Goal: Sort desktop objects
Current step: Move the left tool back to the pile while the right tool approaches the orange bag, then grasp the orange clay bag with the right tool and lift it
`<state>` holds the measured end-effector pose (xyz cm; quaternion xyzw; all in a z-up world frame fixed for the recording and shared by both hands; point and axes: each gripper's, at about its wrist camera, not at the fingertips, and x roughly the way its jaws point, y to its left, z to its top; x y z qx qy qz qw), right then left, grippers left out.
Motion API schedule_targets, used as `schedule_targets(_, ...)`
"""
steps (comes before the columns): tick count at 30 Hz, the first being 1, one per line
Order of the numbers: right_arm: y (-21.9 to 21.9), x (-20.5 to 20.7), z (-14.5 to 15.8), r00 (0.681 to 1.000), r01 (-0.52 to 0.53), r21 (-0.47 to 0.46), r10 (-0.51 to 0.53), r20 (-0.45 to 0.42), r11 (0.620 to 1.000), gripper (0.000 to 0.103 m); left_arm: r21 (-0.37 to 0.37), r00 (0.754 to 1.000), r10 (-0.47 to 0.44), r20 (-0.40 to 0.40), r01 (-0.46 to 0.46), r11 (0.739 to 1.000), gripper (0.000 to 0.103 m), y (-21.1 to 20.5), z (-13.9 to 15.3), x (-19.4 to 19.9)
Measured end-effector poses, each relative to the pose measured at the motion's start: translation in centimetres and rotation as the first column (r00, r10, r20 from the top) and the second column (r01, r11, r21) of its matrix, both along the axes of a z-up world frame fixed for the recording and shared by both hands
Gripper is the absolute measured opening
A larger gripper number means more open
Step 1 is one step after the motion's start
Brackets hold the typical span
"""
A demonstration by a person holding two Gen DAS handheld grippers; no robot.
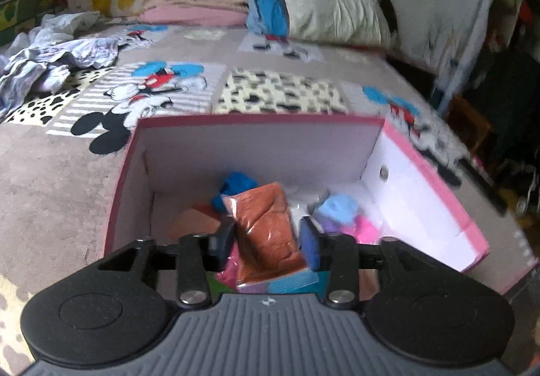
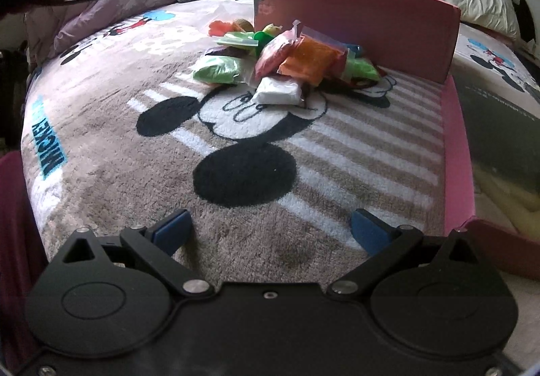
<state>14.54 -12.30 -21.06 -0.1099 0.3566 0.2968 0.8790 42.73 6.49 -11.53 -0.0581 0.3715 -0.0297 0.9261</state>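
My left gripper (image 1: 268, 242) is shut on a brown clay packet (image 1: 268, 227) and holds it over the open pink box (image 1: 435, 180). Inside the box lie a blue packet (image 1: 236, 185), a light blue one (image 1: 339, 207) and a pink one (image 1: 362, 229). My right gripper (image 2: 270, 231) is open and empty, low over the Mickey blanket (image 2: 101, 193). Ahead of it a pile of packets lies against the pink box wall (image 2: 371, 25): a white one (image 2: 276, 90), an orange one (image 2: 312, 60), a light green one (image 2: 217, 69) and others.
The box stands on a bed with a Mickey Mouse blanket (image 1: 60, 166). Folded blankets (image 1: 199, 1) and a pillow (image 1: 330, 8) lie at the headboard, crumpled clothes (image 1: 50, 58) at the far left. The pink box lid (image 2: 459, 153) borders the right gripper's right side.
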Motion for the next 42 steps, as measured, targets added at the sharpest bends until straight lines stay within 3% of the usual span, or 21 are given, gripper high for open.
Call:
schedule_targets(2, 0.0, 0.1, 0.1, 1.0, -0.001, 0.001, 0.001, -0.005, 1.0, 0.102, -0.004, 1.0, -0.002, 0.006, 0.002, 1.0, 0.058, 0.1, 0.2, -0.3)
schedule_targets(10, -0.8, 0.6, 2.3, 0.999, 0.011, 0.083, -0.007, -0.047, 0.996, 0.102, -0.018, 0.996, 0.004, 0.09, -0.003, 1.0, 0.059, 0.7, 2.8, -5.0)
schedule_targets(21, 0.1, 4.6, 6.7, 0.995, -0.006, 0.095, -0.004, 0.097, 0.996, 0.099, -0.094, 0.984, 0.0, 0.178, 0.017, 0.995, 0.059, 1.9, 5.2, -14.2)
schedule_targets(24, 0.9, 6.6, 7.7, 0.994, -0.025, 0.096, 0.015, 0.106, 0.995, 0.075, -0.131, 0.983, 0.01, 0.183, 0.014, 0.991, 0.059, 2.8, 4.7, -16.7)
schedule_targets(30, 2.9, 10.2, 7.7, 0.995, -0.029, 0.082, 0.021, 0.097, 0.996, 0.071, -0.139, 0.984, 0.096, 0.149, -0.076, 0.987, 0.059, 4.6, 1.6, -21.5)
schedule_targets(37, 3.7, 12.3, 5.5, 0.999, 0.036, 0.043, -0.037, 0.036, 0.998, 0.051, -0.183, 0.99, 0.134, 0.046, -0.124, 0.975, 0.059, 6.5, -2.2, -25.2)
schedule_targets(42, 4.4, 12.7, 4.8, 0.999, 0.042, 0.044, -0.042, 0.006, 0.998, 0.05, -0.198, 0.99, 0.138, 0.018, -0.132, 0.971, 0.059, 7.1, -3.6, -25.7)
